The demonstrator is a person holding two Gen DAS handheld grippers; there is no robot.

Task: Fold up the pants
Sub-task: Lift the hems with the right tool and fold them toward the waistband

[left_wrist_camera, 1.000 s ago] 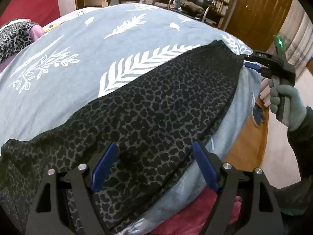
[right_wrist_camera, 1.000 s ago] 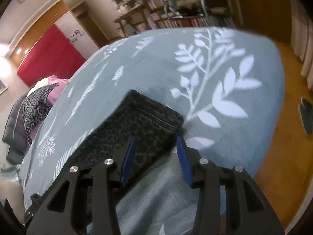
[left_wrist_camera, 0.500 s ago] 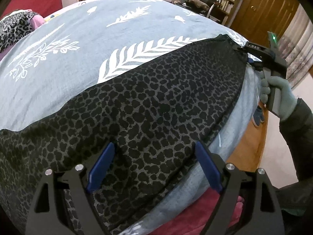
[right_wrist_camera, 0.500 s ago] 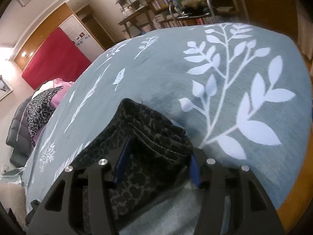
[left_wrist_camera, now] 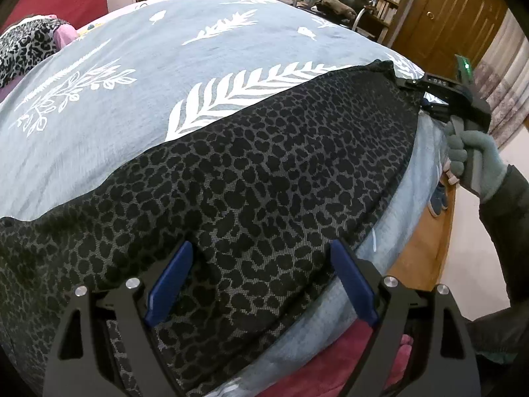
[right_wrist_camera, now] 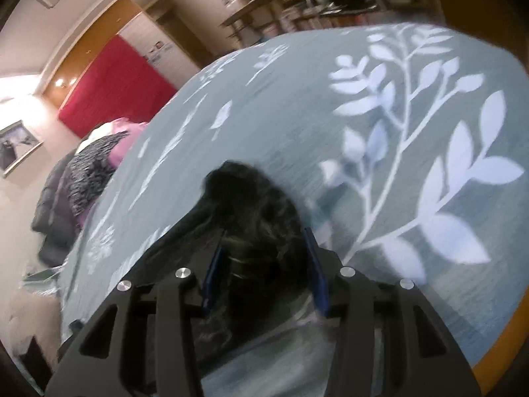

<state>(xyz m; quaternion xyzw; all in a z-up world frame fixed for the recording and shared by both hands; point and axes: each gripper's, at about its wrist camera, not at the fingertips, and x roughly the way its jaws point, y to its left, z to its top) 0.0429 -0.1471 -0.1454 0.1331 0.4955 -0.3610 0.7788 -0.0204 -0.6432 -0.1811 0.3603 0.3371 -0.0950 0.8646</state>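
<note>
Pants (left_wrist_camera: pixel 264 172) lie stretched along the bed (left_wrist_camera: pixel 165 66) near its edge. Left gripper (left_wrist_camera: pixel 261 281) stands wide over the cloth, grasping nothing. Right gripper (right_wrist_camera: pixel 264 264), jaws just closing, has the far end bunched between them; grip unclear. Bunched cloth could slip. No legible writing.

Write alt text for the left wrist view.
Dark leopard-print pants lie stretched along the near edge of a grey leaf-patterned blanket. The left tool straddles them, open; a gloved hand holds the right tool at their far end.
</note>
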